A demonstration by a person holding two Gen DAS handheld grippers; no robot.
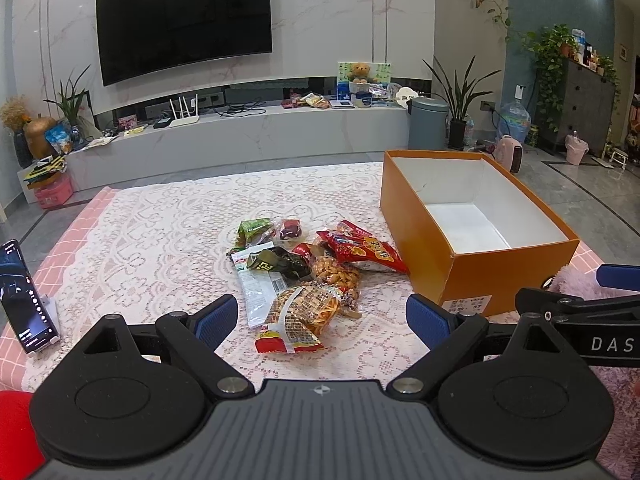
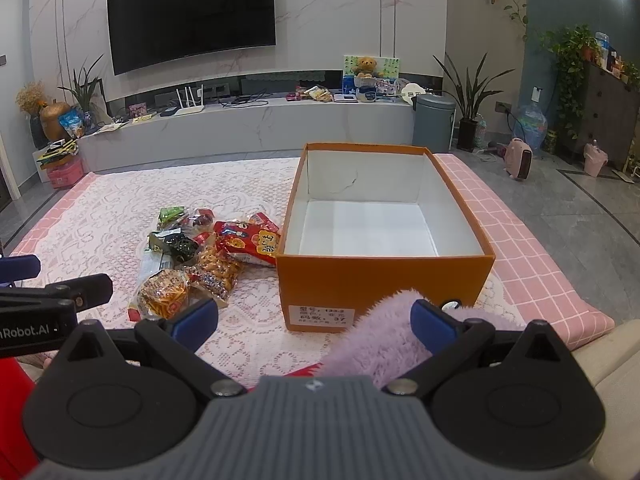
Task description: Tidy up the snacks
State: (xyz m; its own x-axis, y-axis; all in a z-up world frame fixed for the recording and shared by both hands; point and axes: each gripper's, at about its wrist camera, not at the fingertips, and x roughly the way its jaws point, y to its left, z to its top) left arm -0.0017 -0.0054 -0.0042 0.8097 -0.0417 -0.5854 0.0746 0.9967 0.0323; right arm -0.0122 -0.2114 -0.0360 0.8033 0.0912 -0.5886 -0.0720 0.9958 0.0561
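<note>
A pile of snack packets (image 1: 308,268) lies on the lace-covered table (image 1: 160,232); it also shows in the right wrist view (image 2: 200,256). Nearest me is a clear bag of orange sticks (image 1: 304,312). A red packet (image 1: 360,252) lies at the pile's right. An open, empty orange box (image 1: 472,228) stands right of the pile and shows in the right wrist view (image 2: 380,248). My left gripper (image 1: 322,316) is open, just before the pile. My right gripper (image 2: 314,318) is open, in front of the box's near left corner, above a purple fluffy thing (image 2: 384,340).
A phone on a stand (image 1: 24,300) sits at the table's left edge. The right gripper's arm (image 1: 580,312) reaches in at the right of the left wrist view. Beyond the table are a TV cabinet (image 1: 248,136) and a grey bin (image 1: 428,124).
</note>
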